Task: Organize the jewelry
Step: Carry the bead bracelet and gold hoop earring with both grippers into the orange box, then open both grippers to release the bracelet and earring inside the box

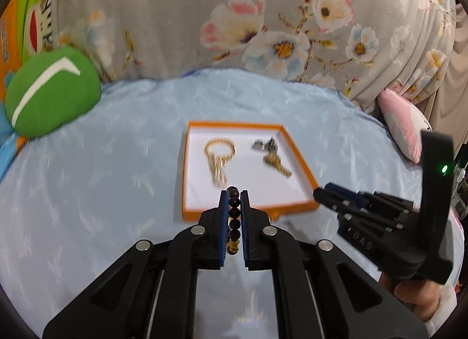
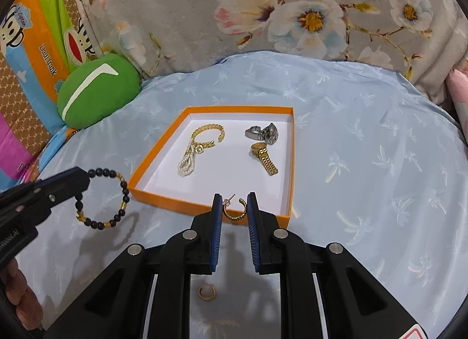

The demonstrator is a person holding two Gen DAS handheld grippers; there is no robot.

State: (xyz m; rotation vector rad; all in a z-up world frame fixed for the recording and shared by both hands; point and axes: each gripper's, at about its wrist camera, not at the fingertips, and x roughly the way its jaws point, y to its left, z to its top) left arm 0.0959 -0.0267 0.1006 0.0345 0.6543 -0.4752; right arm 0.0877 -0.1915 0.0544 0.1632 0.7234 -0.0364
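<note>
An orange tray (image 1: pixel 251 210) (image 2: pixel 163 201) with a white floor lies on the pale blue cloth. In it lie a gold chain bracelet (image 1: pixel 220 148) (image 2: pixel 206 137), a silver watch (image 1: pixel 264 145) (image 2: pixel 263 132) and a gold watch (image 1: pixel 276 164) (image 2: pixel 263 157). My left gripper (image 1: pixel 234 194) (image 2: pixel 83 181) is shut on a black bead bracelet (image 1: pixel 235 216) (image 2: pixel 117 216), held above the cloth by the tray's near left side. My right gripper (image 2: pixel 234 197) (image 1: pixel 317 192) is shut on a gold hoop earring (image 2: pixel 234 213) just in front of the tray's near wall. A second gold hoop earring (image 2: pixel 207 292) lies on the cloth under it.
A green round cushion (image 1: pixel 52 93) (image 2: pixel 96 96) sits at the far left. A flowered grey cover (image 1: pixel 263 17) (image 2: pixel 292 8) rises behind the cloth. A pink pillow (image 1: pixel 400 125) lies at the right. A colourful cartoon print (image 2: pixel 26 75) is at the left.
</note>
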